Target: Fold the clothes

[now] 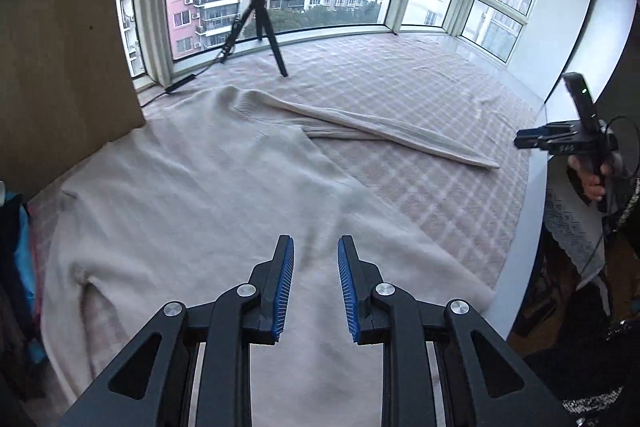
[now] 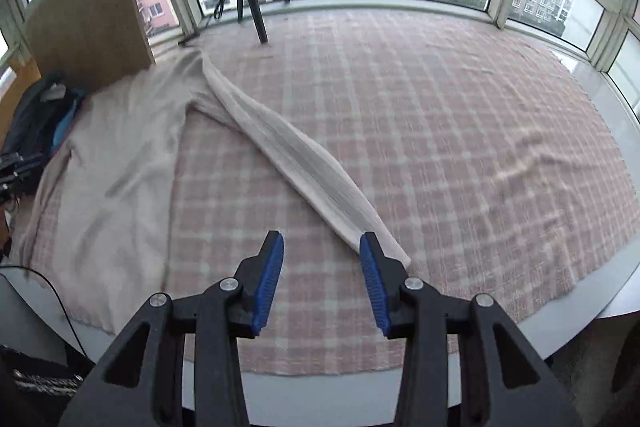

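A cream knit sweater point(image 1: 208, 195) lies spread flat on a pink plaid blanket point(image 1: 432, 95). One long sleeve point(image 1: 392, 131) stretches out to the right. My left gripper point(image 1: 316, 251) is open and empty, hovering over the sweater's lower body. In the right wrist view the sweater body point(image 2: 120, 163) lies at the left and the sleeve point(image 2: 304, 163) runs diagonally toward my right gripper point(image 2: 322, 247), which is open and empty, its right finger over the sleeve's cuff end. The right gripper point(image 1: 528, 139) also shows at the right edge of the left wrist view.
A ring light on a black tripod point(image 1: 260, 23) stands at the back by the windows, with a cable point(image 1: 180, 85) on the blanket. A wooden board point(image 1: 60, 59) stands at the left. Dark and blue clothes point(image 2: 40, 115) are piled at the left edge. The grey table rim point(image 2: 600, 299) runs at the right.
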`<state>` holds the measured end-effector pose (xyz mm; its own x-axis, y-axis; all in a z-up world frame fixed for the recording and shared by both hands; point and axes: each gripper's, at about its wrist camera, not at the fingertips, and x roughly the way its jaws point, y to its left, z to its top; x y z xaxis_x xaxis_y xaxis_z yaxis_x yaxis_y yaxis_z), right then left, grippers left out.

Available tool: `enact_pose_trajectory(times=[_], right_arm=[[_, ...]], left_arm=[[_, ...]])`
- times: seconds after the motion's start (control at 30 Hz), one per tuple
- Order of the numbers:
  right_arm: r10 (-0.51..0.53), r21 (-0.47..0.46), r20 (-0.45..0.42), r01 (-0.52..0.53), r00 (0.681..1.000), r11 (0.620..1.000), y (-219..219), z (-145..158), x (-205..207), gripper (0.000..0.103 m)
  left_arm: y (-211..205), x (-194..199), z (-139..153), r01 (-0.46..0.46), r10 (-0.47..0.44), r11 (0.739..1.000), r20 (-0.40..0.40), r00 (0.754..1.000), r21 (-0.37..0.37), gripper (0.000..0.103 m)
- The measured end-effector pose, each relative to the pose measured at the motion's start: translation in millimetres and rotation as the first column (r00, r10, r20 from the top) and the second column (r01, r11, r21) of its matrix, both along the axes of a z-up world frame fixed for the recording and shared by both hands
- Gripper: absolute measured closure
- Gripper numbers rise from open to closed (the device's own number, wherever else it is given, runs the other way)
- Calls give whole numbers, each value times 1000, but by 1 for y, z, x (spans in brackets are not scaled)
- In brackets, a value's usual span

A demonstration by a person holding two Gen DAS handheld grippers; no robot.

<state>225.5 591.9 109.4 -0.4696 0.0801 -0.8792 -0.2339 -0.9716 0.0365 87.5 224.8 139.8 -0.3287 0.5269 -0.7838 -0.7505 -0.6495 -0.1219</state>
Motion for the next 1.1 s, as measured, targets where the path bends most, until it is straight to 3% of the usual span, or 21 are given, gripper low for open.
enact_pose_trajectory(times=[0.2,0.4,0.43,0.47,0.53,0.63,0.7,0.73,0.83,0.93,1.1], right_arm=[[157,40,119,-162,980,986,32,-67,-10,64],[330,126,196,-357,924,926,34,-90,-22,64],[338,111,194,-363,921,925,39,-88,-24,74],[333,64,181,-349,925,935,50,-85,-27,90],[277,-148,110,-260,955,954,91,-75,-33,92],[159,-439,31,-129,987,889,153,-60,-41,92],[35,-466,-3,-33,999,884,196,-54,-39,91],[-7,-471,-15,-1,1000,882,211,-52,-39,90],[55,-398,-13,-56,998,916,200,-58,-43,88],[116,-322,-7,-112,993,940,190,-63,-46,70],[215,-193,15,-208,976,959,172,-72,-52,66]], left_arm=[[50,-4,-15,-47,49,998,38,998,-38,81],[98,-16,-31,-101,106,991,70,992,-83,81],[106,-18,-33,-109,116,990,75,990,-90,81],[114,-20,-36,-118,126,988,80,989,-98,81],[129,-24,-41,-131,141,985,88,986,-113,81],[144,-32,-45,-117,129,984,87,988,-135,81],[154,-37,-48,-108,121,983,86,989,-149,81],[159,-40,-50,-103,117,982,86,989,-156,81],[179,-50,-56,-85,102,980,85,991,-179,80],[203,-64,-68,-67,87,977,94,992,-201,80],[240,-81,-90,-9,44,979,167,985,-205,80]])
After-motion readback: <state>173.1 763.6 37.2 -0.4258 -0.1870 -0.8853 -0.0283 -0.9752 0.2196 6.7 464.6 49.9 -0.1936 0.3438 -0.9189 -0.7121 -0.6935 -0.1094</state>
